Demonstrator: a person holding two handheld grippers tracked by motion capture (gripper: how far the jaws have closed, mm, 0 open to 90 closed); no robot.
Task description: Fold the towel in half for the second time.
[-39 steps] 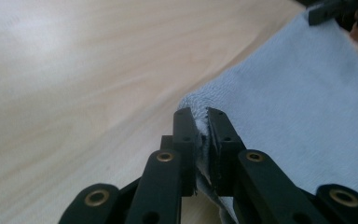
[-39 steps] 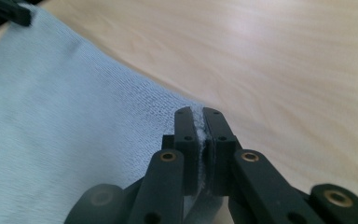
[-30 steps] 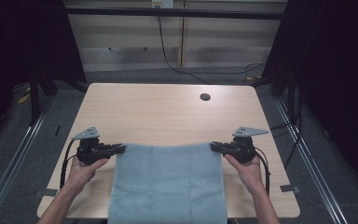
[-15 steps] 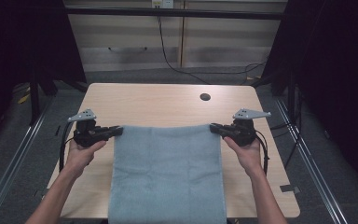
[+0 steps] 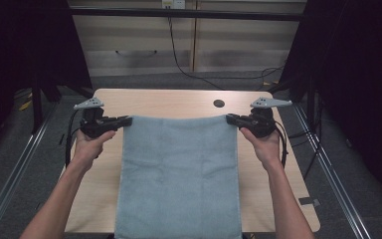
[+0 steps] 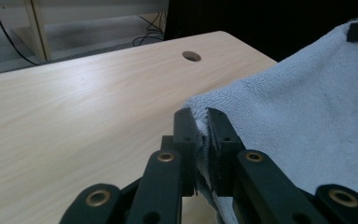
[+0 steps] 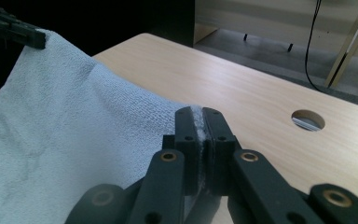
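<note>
While the wooden table [image 5: 179, 102] spreads pale beneath everything, a light blue towel [image 5: 179, 174] lies down its middle, running from mid-table to the near edge and hanging over it. Its far edge is lifted and stretched between the two grippers. On the left, the left gripper [image 5: 124, 120] pinches the far left corner; on the right, the right gripper [image 5: 230, 118] clamps the far right corner. A small round hole [image 5: 219, 103] sits just beyond, right of centre.

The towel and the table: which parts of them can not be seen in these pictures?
- Towel, high view: its near end is cut off by the bottom edge.
- Table under the towel: covered by the cloth.
- Towel corners: pinched inside the left tongs and right tongs.
</note>
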